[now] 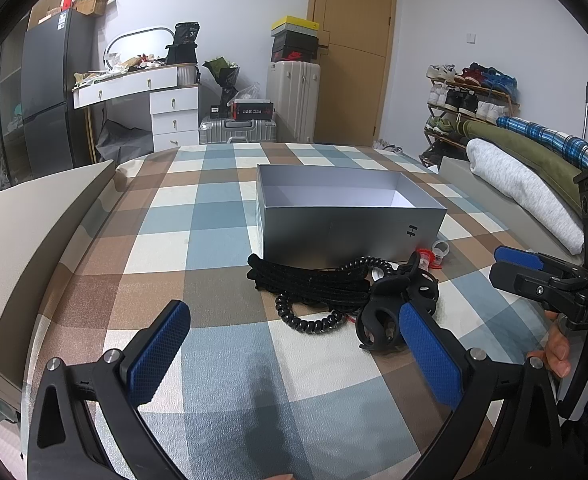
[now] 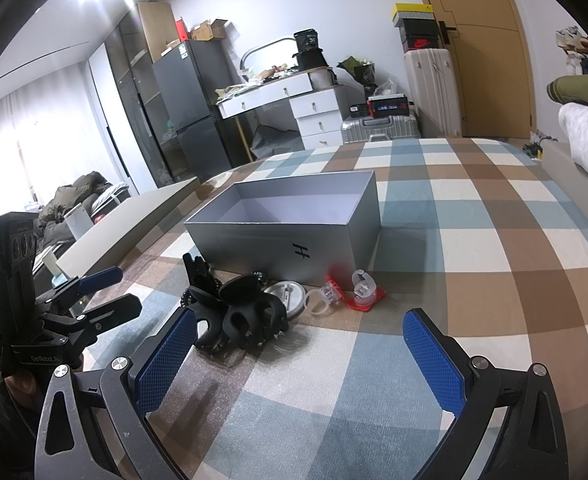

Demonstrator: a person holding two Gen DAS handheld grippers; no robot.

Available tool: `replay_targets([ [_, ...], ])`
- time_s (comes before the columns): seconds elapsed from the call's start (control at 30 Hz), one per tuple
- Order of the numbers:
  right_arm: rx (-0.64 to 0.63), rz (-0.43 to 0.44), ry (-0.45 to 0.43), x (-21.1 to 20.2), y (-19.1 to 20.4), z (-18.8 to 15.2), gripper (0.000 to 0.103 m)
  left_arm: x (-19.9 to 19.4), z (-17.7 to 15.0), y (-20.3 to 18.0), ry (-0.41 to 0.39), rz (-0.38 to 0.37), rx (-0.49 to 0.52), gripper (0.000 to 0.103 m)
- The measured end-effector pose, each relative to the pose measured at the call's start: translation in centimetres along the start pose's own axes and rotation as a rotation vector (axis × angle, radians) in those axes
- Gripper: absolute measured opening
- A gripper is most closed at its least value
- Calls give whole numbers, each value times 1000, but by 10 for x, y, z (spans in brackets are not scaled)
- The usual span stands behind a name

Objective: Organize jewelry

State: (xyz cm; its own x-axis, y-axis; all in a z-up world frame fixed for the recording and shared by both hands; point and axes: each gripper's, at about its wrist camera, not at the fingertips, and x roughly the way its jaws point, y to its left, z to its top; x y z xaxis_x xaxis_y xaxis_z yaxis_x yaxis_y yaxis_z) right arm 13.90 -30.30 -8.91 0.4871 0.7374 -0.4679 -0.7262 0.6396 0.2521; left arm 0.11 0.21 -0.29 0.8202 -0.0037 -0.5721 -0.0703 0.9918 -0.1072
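Note:
An open grey box (image 1: 346,228) (image 2: 278,240) stands empty on the checked bed cover. In front of it lies a pile of accessories: a black claw clip (image 1: 390,308) (image 2: 246,320), a black coiled band (image 1: 310,320), a black braided cord (image 1: 306,280), a round silver piece (image 2: 288,296), a clear ring (image 2: 322,300) and a red-and-clear piece (image 1: 430,260) (image 2: 366,292). My left gripper (image 1: 294,354) (image 2: 128,290) is open, its right finger just in front of the claw clip. My right gripper (image 2: 300,356) (image 1: 514,268) is open and holds nothing, near the pile's right side.
A beige board (image 1: 34,232) edges the bed on the left. Rolled blankets (image 1: 526,188) lie along the right edge. Beyond the bed stand a white dresser (image 1: 166,104), suitcases (image 1: 290,100), a shoe rack (image 1: 470,96) and a door. A hand (image 1: 562,344) holds the right gripper.

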Motion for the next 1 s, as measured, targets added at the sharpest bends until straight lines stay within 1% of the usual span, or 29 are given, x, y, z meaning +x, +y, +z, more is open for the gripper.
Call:
replay_targets([
  [1.0,6,2,6,0,-1,0,103,1,0,0,10,1,1,102],
])
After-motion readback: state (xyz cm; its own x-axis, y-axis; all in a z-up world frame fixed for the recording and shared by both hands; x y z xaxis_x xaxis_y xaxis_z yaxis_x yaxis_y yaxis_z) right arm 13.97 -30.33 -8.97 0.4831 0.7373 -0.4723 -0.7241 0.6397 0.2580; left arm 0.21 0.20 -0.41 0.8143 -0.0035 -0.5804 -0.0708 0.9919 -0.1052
